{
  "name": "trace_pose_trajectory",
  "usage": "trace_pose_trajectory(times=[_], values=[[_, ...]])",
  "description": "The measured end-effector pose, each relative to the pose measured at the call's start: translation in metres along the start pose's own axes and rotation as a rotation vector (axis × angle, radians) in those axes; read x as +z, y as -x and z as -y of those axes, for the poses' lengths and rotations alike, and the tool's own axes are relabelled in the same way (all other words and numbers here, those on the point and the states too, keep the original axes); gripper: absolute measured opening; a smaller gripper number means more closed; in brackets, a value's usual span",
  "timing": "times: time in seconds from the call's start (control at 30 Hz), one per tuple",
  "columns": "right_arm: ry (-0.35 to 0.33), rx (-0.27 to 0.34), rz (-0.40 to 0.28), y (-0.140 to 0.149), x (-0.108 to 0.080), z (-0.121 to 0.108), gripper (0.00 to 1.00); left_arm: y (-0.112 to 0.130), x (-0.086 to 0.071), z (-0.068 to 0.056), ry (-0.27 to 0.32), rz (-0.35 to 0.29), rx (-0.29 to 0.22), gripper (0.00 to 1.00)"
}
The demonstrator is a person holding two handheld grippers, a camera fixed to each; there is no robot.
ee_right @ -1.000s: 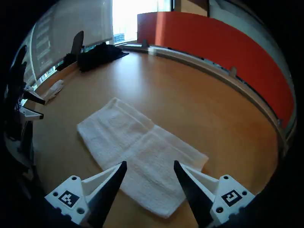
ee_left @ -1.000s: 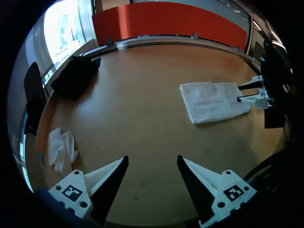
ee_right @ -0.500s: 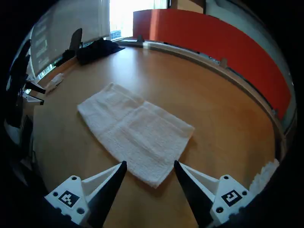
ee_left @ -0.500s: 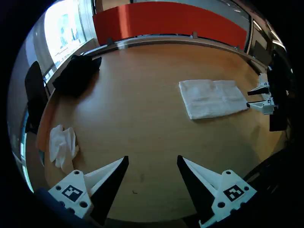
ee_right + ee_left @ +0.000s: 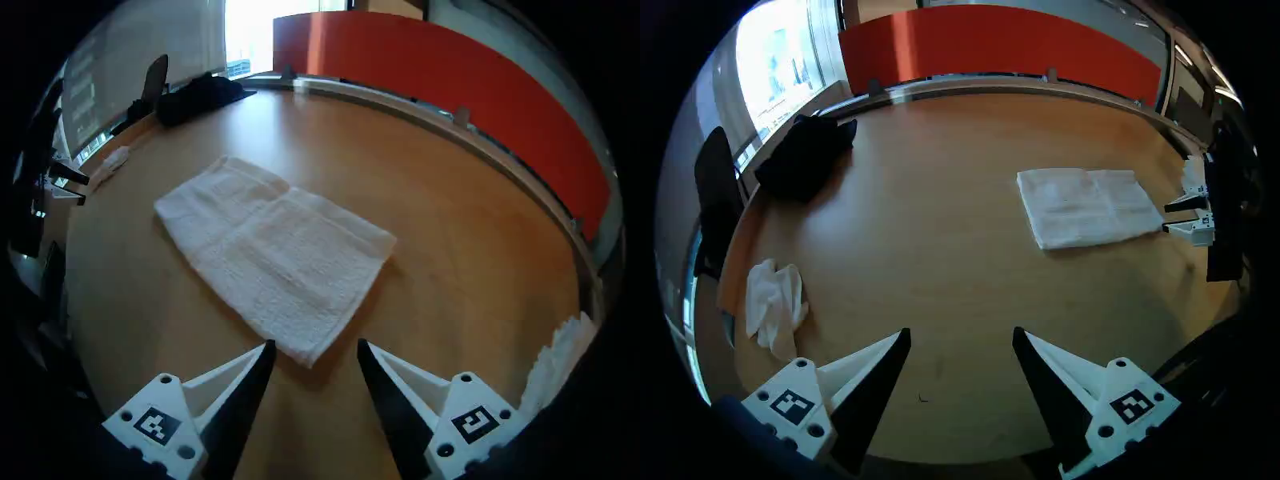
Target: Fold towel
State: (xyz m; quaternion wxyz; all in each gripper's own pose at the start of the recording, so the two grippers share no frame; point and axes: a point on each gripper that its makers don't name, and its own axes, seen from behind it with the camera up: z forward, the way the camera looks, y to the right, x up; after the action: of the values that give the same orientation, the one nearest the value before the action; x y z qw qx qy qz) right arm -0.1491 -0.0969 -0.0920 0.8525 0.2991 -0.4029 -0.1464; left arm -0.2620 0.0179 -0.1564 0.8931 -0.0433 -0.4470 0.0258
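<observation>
On the counter (image 5: 464,264), toward the right gripper's (image 5: 310,364) edge, the towel (image 5: 268,248) lies flat and looks already doubled. One corner sits just ahead of that gripper's spread, empty fingers. For another fold, pinch that corner through both layers, lift low and carry it squarely across. The left gripper (image 5: 960,360), also spread, hovers well apart.

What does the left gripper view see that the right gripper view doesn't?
Left gripper view: the left gripper up close over the table, and the right gripper far off beside the towel. Right gripper view: the right gripper up close at the towel's near corner, the left gripper far off. Both: the folded towel, the black bag, the crumpled cloth and the red panel.
</observation>
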Motion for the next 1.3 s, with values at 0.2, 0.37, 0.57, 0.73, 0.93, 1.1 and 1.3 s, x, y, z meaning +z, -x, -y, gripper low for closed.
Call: trace_pose_trajectory(times=[0.2, 0.37, 0.57, 0.73, 0.93, 1.1, 1.3], values=[[-0.047, -0.016, 0.023, 0.008, 0.000, 0.006, 0.58, 0.003, -0.001, 0.002, -0.005, 0.002, -0.005, 0.95], [-0.064, -0.037, 0.032, 0.010, 0.000, 0.006, 0.47, 0.006, -0.002, 0.002, -0.005, 0.006, -0.007, 0.95], [-0.069, -0.064, 0.040, 0.011, 0.003, 0.004, 0.32, 0.007, -0.002, 0.001, -0.004, 0.005, -0.011, 0.95], [-0.075, -0.082, 0.045, 0.011, 0.004, 0.006, 0.19, 0.007, -0.002, 0.001, -0.005, 0.004, -0.015, 0.95], [-0.072, -0.068, 0.035, 0.006, 0.004, 0.008, 0.04, 0.007, -0.003, 0.002, -0.009, 0.003, -0.017, 0.95], [-0.058, -0.067, 0.015, -0.004, -0.002, 0.007, 0.04, 0.006, -0.004, 0.003, -0.010, 0.001, -0.021, 0.94], [-0.043, -0.081, -0.029, -0.027, -0.012, 0.006, 0.04, 0.004, -0.005, 0.003, -0.008, -0.003, -0.025, 0.94]])
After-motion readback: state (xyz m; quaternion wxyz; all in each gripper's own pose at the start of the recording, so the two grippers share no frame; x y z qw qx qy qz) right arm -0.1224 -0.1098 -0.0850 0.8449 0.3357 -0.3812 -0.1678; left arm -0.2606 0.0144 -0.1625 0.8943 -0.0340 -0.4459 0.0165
